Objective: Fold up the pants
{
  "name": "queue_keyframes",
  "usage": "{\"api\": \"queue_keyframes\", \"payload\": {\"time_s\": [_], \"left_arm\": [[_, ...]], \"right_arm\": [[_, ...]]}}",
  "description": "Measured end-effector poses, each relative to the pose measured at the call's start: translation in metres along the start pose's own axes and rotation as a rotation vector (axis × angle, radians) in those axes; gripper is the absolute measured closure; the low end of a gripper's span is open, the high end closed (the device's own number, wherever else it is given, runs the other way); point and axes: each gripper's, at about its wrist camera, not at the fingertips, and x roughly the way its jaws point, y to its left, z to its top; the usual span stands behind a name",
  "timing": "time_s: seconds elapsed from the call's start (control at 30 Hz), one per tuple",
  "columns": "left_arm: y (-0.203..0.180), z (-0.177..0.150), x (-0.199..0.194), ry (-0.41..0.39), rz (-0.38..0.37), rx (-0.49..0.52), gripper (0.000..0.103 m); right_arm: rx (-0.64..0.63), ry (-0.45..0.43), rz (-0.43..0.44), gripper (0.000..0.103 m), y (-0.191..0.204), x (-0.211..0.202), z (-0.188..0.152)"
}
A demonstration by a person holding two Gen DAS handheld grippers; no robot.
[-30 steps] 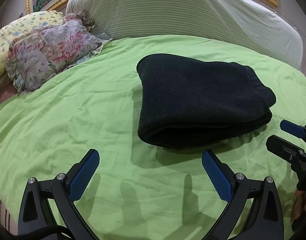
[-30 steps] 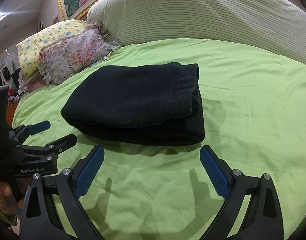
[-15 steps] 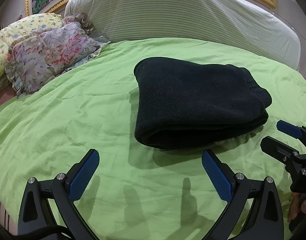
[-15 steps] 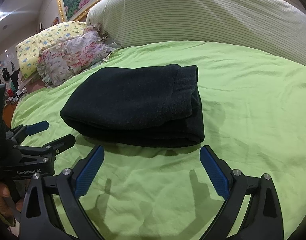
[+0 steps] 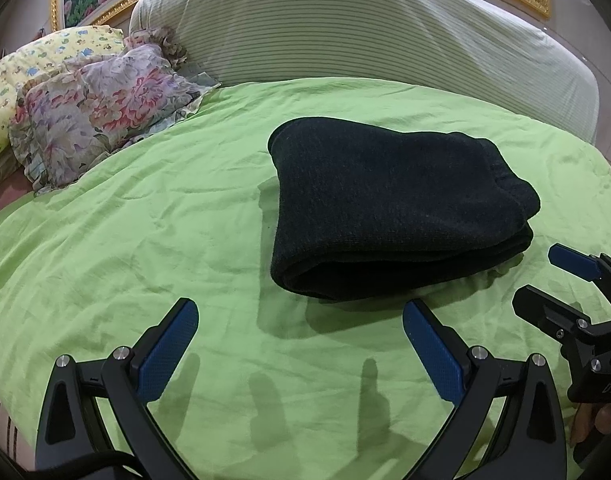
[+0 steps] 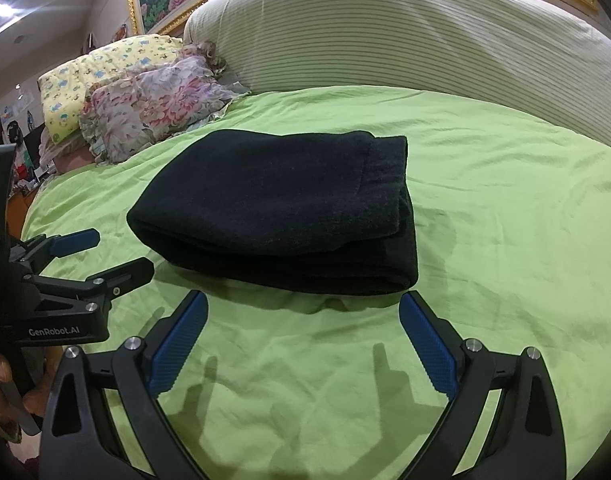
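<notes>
Black pants (image 5: 389, 204) lie folded in a thick compact stack on the green bedsheet (image 5: 145, 240); they also show in the right wrist view (image 6: 281, 208). My left gripper (image 5: 301, 320) is open and empty, just short of the stack's near edge. My right gripper (image 6: 303, 312) is open and empty, close to the stack's near edge. Each gripper shows in the other's view, the right one (image 5: 545, 280) at the right edge and the left one (image 6: 113, 252) at the left edge, both open.
A floral pillow (image 5: 93, 108) and a yellow patterned pillow (image 5: 9, 76) lie at the far left. A striped padded headboard (image 5: 365, 28) runs along the back. The green sheet (image 6: 505, 220) spreads wide on all sides of the stack.
Both grippers have drawn back a little from the folded pants and stayed open. The pants have not moved.
</notes>
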Motion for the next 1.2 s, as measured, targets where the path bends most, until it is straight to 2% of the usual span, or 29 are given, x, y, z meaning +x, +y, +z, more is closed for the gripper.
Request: {"api": "queue_keyframes", "payload": {"time_s": [1.2], "left_arm": [[0.001, 0.01, -0.011, -0.014, -0.016, -0.01, 0.001]], "right_arm": [[0.012, -0.033, 0.018, 0.006, 0.0, -0.012, 0.01]]}}
